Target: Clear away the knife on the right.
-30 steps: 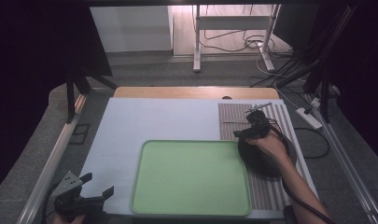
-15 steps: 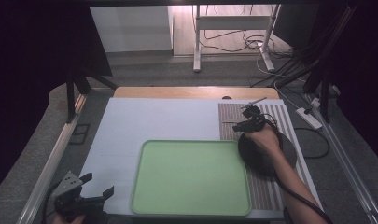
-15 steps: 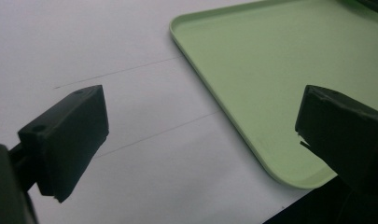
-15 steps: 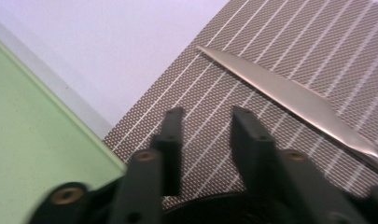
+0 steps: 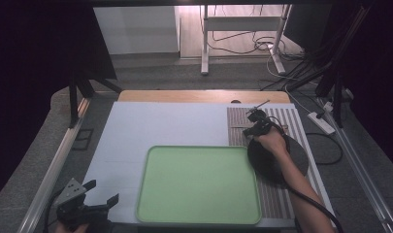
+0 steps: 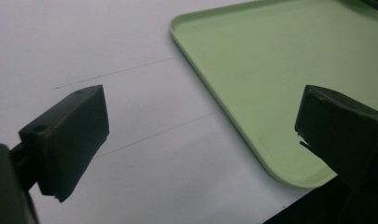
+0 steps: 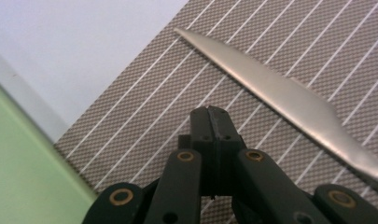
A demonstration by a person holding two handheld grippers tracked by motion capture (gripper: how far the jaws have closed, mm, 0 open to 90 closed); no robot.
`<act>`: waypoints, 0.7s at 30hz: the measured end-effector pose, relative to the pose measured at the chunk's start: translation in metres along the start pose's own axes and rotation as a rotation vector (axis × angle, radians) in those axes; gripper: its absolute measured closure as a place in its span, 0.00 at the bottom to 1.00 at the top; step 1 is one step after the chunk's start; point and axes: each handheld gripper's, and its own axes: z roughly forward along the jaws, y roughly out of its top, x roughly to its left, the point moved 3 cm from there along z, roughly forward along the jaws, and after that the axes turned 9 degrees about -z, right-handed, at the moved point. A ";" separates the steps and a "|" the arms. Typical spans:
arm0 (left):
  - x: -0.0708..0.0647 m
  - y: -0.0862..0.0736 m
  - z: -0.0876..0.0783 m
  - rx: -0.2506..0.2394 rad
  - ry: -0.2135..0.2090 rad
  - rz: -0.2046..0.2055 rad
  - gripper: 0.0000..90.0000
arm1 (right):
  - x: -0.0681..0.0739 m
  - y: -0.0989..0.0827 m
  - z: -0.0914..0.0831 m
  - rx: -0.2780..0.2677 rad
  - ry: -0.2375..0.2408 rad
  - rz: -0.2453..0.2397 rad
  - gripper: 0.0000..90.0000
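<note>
Lying flat on the striped grey mat (image 7: pixel 144 121), the knife (image 7: pixel 280 98) is plain silver metal with a slim pointed blade, just beside the right gripper (image 7: pixel 213 114), whose jaws just snapped together on nothing. Left gripper (image 6: pixel 200 135) sits spread wide near the green tray (image 6: pixel 270 70).

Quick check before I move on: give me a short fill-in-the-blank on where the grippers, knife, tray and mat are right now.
1. The right gripper has its jaws ____ with nothing between them.
2. The knife lies on the striped ____.
3. The left gripper has its jaws ____ above the white table sheet.
4. The tray is ____ in colour and holds nothing.

Missing words: shut; mat; open; green
</note>
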 end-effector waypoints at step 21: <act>-0.001 0.000 0.000 0.004 0.004 0.009 0.04 | -0.042 0.014 0.008 -0.027 -0.074 0.064 1.00</act>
